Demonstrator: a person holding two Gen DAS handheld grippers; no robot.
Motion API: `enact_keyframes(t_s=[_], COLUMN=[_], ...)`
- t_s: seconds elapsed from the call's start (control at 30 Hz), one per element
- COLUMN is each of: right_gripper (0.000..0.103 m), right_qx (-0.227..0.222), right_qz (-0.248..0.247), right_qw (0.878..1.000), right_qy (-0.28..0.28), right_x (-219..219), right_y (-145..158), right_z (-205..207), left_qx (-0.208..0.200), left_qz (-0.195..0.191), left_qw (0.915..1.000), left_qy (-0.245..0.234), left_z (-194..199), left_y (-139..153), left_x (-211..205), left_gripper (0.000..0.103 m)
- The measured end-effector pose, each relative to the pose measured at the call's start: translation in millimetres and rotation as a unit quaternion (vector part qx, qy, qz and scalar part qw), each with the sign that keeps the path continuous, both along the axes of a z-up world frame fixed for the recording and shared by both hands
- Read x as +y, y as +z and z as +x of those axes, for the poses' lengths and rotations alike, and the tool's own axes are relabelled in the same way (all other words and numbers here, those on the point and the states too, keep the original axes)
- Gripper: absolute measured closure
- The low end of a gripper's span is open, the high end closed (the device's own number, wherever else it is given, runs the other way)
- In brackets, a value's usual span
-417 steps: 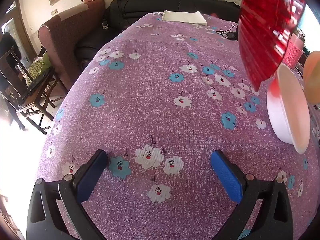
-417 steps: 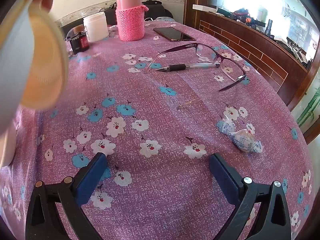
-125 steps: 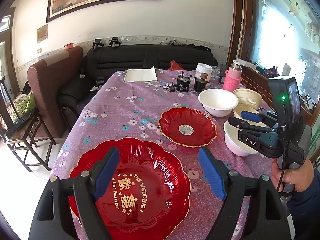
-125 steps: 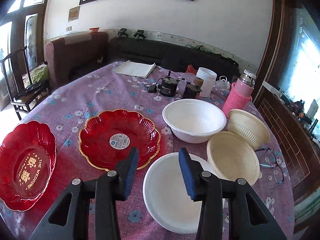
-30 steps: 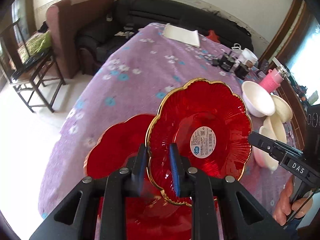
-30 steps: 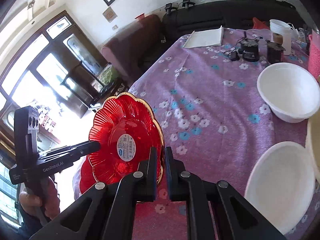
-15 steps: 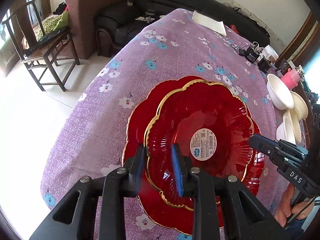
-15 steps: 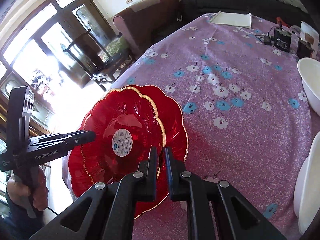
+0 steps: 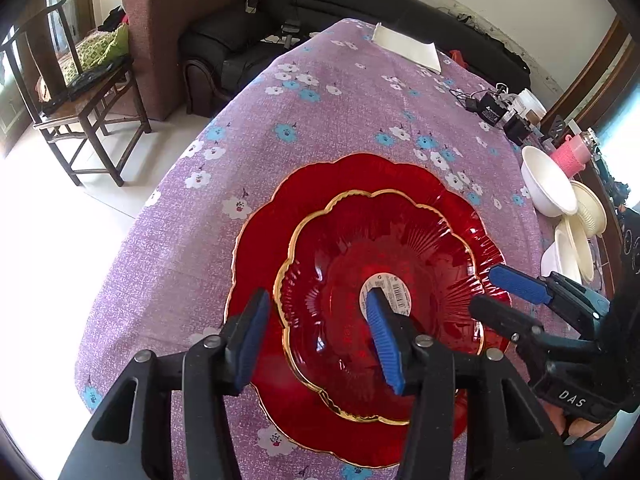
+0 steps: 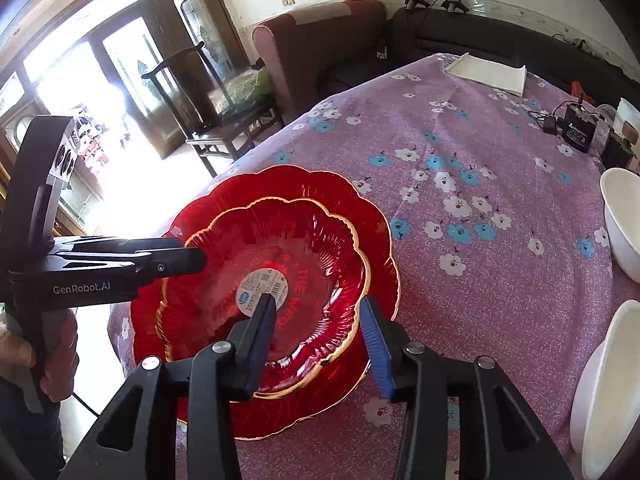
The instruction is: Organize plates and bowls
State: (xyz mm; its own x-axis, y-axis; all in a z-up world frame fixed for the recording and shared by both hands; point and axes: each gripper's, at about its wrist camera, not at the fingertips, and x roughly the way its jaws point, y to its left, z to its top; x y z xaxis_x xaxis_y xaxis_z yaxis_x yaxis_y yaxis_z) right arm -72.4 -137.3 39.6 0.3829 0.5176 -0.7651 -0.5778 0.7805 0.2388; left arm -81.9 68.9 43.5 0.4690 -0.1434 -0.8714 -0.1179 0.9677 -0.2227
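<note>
A small red gold-rimmed plate [image 9: 400, 248] [image 10: 280, 240] with a white sticker lies nested in a larger red plate [image 9: 276, 216] [image 10: 320, 180] on the purple flowered tablecloth. My left gripper [image 9: 316, 320] is open, its jaws straddling the small plate's left rim. My right gripper [image 10: 318, 314] is open, its jaws straddling the small plate's right rim; it also shows in the left wrist view [image 9: 496, 288]. White and cream bowls [image 9: 544, 184] [image 10: 620, 216] sit at the table's right side.
A pink flask [image 9: 568, 156], black adapters [image 9: 490, 110] [image 10: 576, 126] and a white folded cloth [image 9: 408, 48] [image 10: 488, 70] lie at the far end. A wooden chair [image 9: 80, 92], an armchair [image 9: 176, 20] and a black sofa [image 10: 480, 32] stand beyond the table's left edge.
Both grippers lowered the small plate into the large one and opened their jaws, letting go of its rim.
</note>
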Motion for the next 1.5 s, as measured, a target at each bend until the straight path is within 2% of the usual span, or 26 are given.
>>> enact_keyframes(t_s=[0.2,0.33,0.57,0.8,1.0,1.2,1.3,1.5], right_gripper=[0.05,0.05,0.051,0.051,0.05,0.049,0.049,0.049], right_qx=[0.009,0.006,-0.013,-0.053,-0.05,-0.066,-0.059,-0.038], right_qz=[0.012,0.028,0.037,0.015,0.036,0.03,0.036,0.052], right_qw=[1.0,1.0,0.999,0.997,0.992,0.978,0.965,0.94], right_qy=[0.007,0.01,-0.005,-0.057,-0.11,-0.197,-0.253,-0.336], right_x=[-2,-9,-24,-49,-96,-162,-201,-258], right_y=[2,9,20,31,34,26,20,9], right_z=[0,-2,-3,-9,-27,-60,-73,-81], left_qx=[-0.013,-0.04,-0.065,-0.088,-0.112,-0.127,-0.128,-0.108], left_qz=[-0.003,-0.016,0.011,0.021,0.032,0.04,0.028,0.035], left_qw=[0.9999,0.9991,0.9974,0.9934,0.9865,0.9734,0.9675,0.9566], left_qy=[0.006,0.001,-0.028,-0.07,-0.115,-0.186,-0.216,-0.269], left_z=[-4,-9,-12,-10,-10,-16,-21,-27], left_y=[9,19,29,39,49,40,30,-6], left_x=[5,3,-22,-58,-97,-162,-191,-248], left_gripper=[0.047,0.044,0.04,0.039,0.038,0.035,0.036,0.036])
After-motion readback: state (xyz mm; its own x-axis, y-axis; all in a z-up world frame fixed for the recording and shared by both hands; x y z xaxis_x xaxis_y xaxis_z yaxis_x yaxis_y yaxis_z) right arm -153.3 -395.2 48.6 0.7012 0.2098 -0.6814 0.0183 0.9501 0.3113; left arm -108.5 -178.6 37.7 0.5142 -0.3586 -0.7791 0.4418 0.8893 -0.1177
